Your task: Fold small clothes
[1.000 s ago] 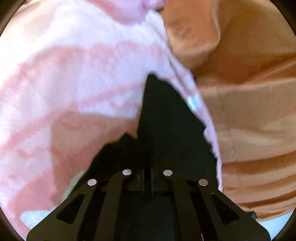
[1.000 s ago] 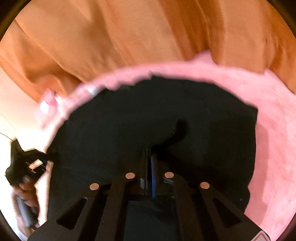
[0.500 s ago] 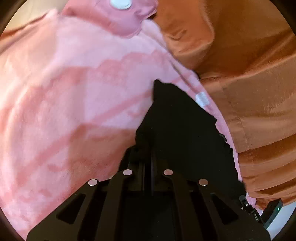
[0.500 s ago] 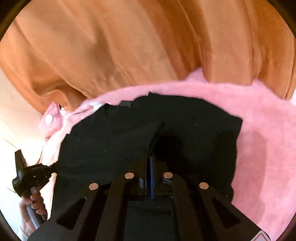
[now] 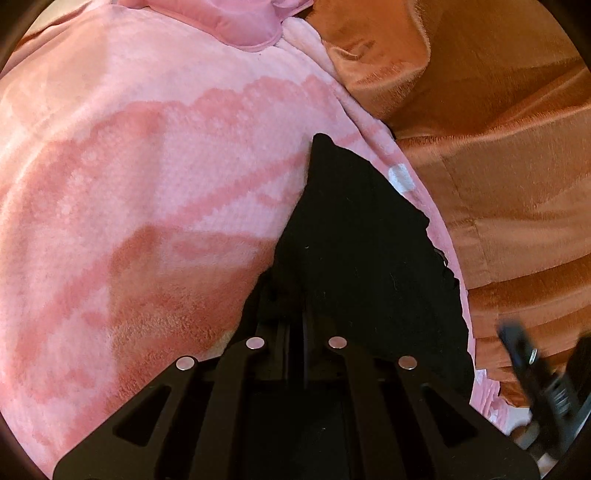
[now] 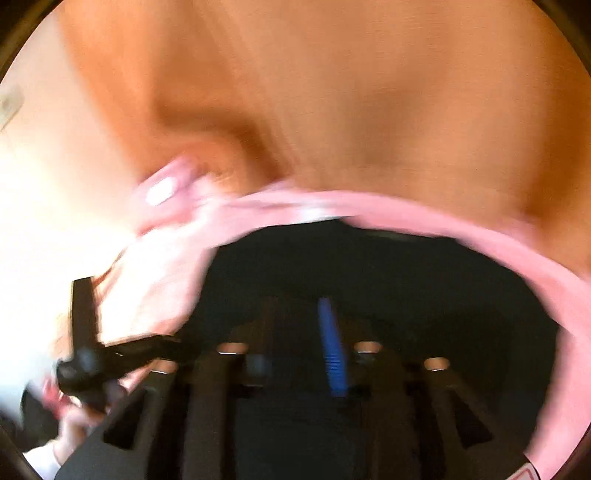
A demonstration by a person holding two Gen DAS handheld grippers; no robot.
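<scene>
Looks like a home, most likely a bedroom or lounging corner, judging by soft furnishings on all sides. Ahead and left of the left jaws, a fluffy pink blanket (image 5: 155,192) with darker pink bands, topped at the far edge by a pink satin cushion (image 5: 229,22); to the right of them, rust-orange velvety fabric (image 5: 498,155) in folds and seams, like bedding or upholstery. Beyond the right jaws, the same orange cloth (image 6: 351,103) filling the blurred background, with a pale wall (image 6: 48,177) off to the left.
</scene>
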